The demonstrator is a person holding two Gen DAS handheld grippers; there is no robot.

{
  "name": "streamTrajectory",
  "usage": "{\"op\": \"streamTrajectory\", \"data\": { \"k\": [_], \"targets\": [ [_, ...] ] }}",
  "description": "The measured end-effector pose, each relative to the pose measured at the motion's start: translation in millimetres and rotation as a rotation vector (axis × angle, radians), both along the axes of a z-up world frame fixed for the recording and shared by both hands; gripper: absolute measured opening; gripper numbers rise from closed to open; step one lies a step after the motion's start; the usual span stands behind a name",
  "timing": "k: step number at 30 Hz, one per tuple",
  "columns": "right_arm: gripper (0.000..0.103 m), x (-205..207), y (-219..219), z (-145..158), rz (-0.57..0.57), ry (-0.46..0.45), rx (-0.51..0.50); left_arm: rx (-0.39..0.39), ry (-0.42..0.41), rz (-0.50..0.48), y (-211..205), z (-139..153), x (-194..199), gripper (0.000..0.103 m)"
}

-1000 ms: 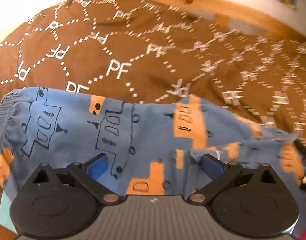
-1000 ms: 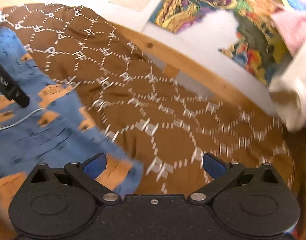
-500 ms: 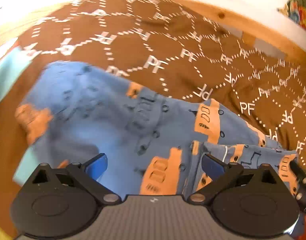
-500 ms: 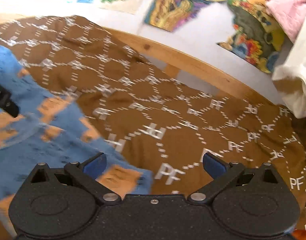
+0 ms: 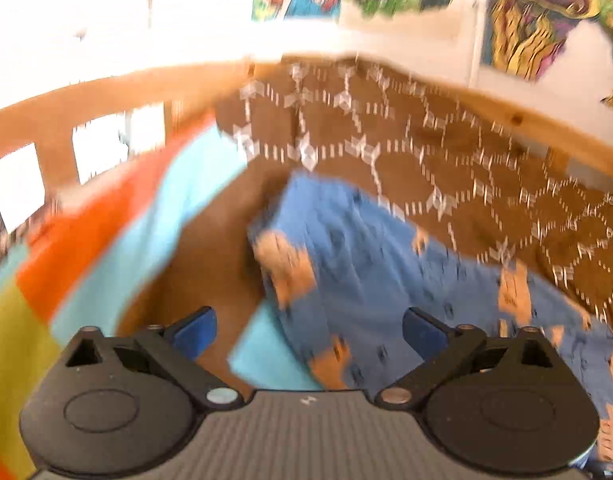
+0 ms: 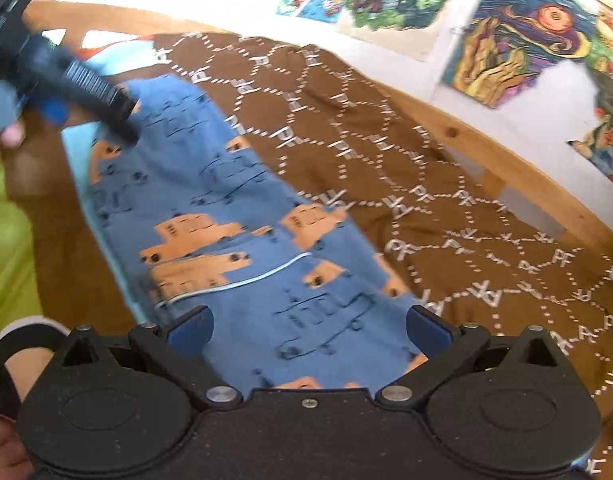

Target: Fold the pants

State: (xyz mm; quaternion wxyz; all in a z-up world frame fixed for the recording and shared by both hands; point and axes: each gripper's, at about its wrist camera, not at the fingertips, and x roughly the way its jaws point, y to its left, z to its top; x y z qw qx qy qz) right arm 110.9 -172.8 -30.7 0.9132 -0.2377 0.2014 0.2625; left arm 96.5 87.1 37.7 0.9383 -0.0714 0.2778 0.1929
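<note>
Blue pants (image 6: 234,240) with orange and outlined robot prints lie flat in a long strip on a brown bedspread (image 6: 446,208) with white "PF" hexagons. In the blurred left wrist view the pants (image 5: 366,272) run from centre to lower right. My left gripper (image 5: 308,330) is open and empty, over the pants' left end. It shows as a dark shape at the far end of the pants in the right wrist view (image 6: 86,92). My right gripper (image 6: 308,326) is open and empty above the near end of the pants.
A wooden bed rail (image 6: 526,160) runs behind the spread, with posters (image 6: 506,32) on the white wall. Orange, light blue and yellow-green bedding (image 5: 86,240) lies to the left. A light blue patch (image 5: 266,352) shows under the pants' edge.
Both cameras swung left. The left gripper moved to the left end of the pants. The right gripper moved from beside the pants to over their near end. Both stayed open.
</note>
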Motion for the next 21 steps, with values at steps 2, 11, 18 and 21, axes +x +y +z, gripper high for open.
{"op": "streamTrajectory", "data": {
  "k": [2,11,18,21],
  "targets": [
    [0.102,0,2,-4,0.001,0.018,-0.004,0.045,-0.004,-0.026,8,4,7,0.082],
    [0.102,15,0,-13,-0.04,0.08,0.038,0.093,-0.051,-0.049,21,19,20,0.021],
    [0.102,18,-1,-16,-0.05,0.1,0.056,0.218,0.031,-0.018,23,0,38,0.043],
    [0.102,18,-2,-16,-0.05,0.103,0.059,0.183,0.008,-0.02,26,-3,32,0.055]
  ]
}}
